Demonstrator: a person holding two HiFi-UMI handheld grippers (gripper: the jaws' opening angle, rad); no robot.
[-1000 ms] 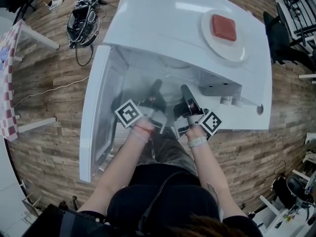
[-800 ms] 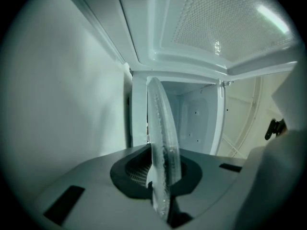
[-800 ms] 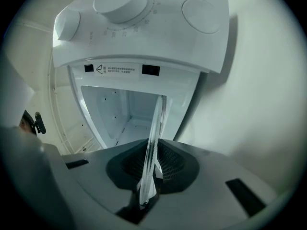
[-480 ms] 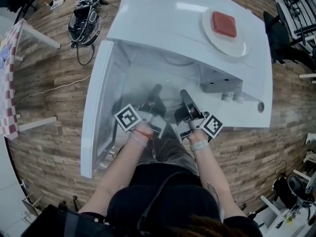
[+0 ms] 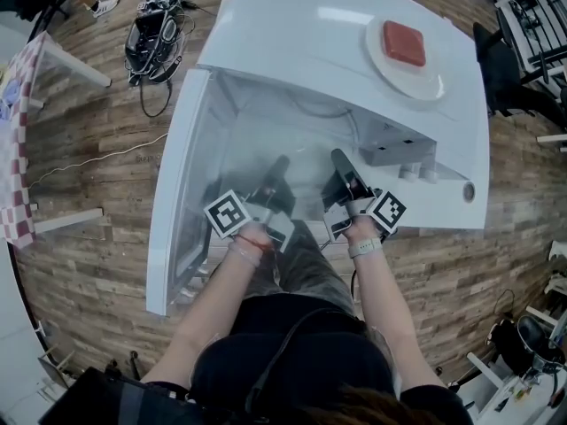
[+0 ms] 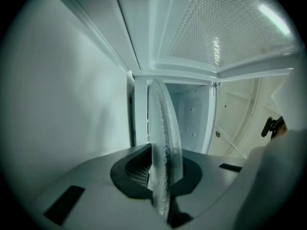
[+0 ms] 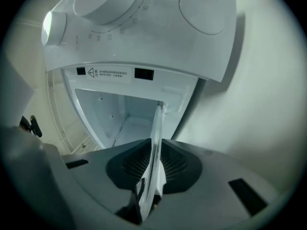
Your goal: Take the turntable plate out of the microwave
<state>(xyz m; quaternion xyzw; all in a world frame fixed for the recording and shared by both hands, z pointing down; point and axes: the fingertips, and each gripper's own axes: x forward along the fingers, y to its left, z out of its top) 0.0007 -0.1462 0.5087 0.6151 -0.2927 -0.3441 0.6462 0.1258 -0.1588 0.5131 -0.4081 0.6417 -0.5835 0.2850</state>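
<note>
microwave door [image 5: 174, 197] left — control panel [image 5: 392, 151] right

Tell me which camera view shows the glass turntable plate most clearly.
The left gripper view: the turntable plate stands edge-on, close, its thick ribbed rim clamped in the left tool. The right gripper view shows a thinner edge gripped in the right tool. In the head view the clear glass hardly shows between the tools.

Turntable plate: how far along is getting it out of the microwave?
Done: the microwave has its door open. In hand: the left gripper and right gripper each clamp the glass turntable plate by its edge, at the microwave's mouth. Left: drawing it fully clear and setting it down.
</note>
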